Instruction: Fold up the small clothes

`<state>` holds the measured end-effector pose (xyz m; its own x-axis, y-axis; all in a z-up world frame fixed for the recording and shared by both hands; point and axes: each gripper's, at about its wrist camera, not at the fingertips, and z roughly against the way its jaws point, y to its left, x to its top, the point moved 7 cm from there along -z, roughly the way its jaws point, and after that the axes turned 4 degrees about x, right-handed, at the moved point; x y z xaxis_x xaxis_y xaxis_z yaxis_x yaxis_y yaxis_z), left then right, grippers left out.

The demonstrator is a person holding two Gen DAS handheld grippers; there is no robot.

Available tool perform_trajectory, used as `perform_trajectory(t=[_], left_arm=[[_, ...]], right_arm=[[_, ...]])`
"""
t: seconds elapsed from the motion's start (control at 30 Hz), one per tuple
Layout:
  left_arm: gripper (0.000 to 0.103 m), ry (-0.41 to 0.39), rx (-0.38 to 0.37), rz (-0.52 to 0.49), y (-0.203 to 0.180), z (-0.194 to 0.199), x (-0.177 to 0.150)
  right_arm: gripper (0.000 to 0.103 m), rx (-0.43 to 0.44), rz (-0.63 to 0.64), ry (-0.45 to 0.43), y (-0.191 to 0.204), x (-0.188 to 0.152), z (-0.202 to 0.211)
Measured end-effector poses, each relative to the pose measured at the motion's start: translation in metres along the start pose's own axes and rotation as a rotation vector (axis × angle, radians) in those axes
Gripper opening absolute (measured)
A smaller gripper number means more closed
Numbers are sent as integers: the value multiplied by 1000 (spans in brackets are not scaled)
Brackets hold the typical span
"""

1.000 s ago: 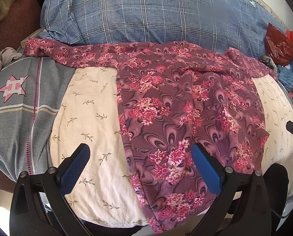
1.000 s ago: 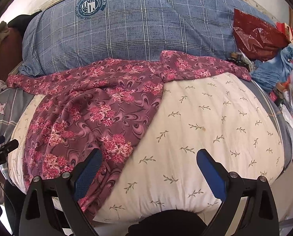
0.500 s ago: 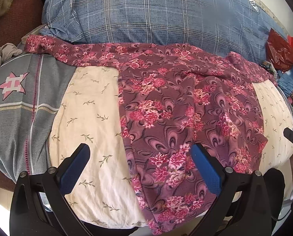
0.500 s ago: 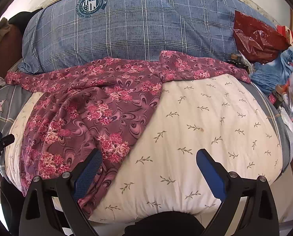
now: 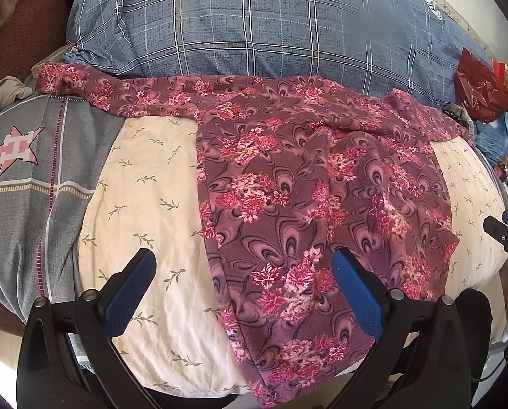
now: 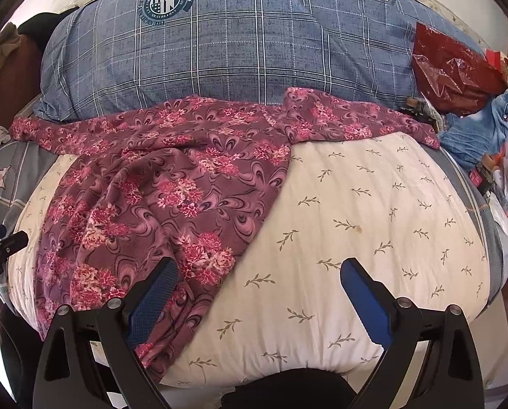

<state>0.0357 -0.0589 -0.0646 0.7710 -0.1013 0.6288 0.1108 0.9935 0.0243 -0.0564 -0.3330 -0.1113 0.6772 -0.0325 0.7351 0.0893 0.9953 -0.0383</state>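
Observation:
A maroon long-sleeved top with pink flowers (image 5: 305, 197) lies spread on a cream leaf-print cushion (image 5: 144, 204), its sleeves stretched left and right along the back. It also shows in the right wrist view (image 6: 172, 197), creased, on the cushion's (image 6: 373, 204) left half. My left gripper (image 5: 243, 283) is open and empty, above the top's hem near the front edge. My right gripper (image 6: 257, 289) is open and empty; its left finger is over the top's lower right edge.
A big blue checked pillow (image 5: 271, 24) lies behind the top. A grey star-print cloth (image 5: 18, 177) lies at the left. A red plastic bag (image 6: 455, 68) and blue clothes (image 6: 482, 133) clutter the right. The cushion drops away at the front.
Both grippers have drifted slightly, so the scene sits a little lower in each view. Both stay open; the top has not moved.

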Motion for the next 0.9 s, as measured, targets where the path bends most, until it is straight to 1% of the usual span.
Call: perform_trajectory(t=[0.23, 0.53, 0.6, 0.73, 0.83, 0.9], left_arm=[[103, -4, 4, -8, 0, 4, -4], [103, -4, 0, -23, -7, 10, -7], [103, 15, -19, 2, -4, 8, -7], [103, 92, -40, 103, 14, -6, -12], [103, 140, -36, 138, 24, -15, -20], [103, 160, -36, 142, 24, -19, -25]], right_arm=[[97, 5, -3, 4, 3, -2, 0], [97, 21, -37, -2, -4, -8, 6], [97, 22, -47, -3, -6, -8, 6], [96, 15, -91, 23, -18, -13, -3], [95, 38, -148, 54, -27, -21, -13], [93, 66, -186, 70, -30, -25, -21]])
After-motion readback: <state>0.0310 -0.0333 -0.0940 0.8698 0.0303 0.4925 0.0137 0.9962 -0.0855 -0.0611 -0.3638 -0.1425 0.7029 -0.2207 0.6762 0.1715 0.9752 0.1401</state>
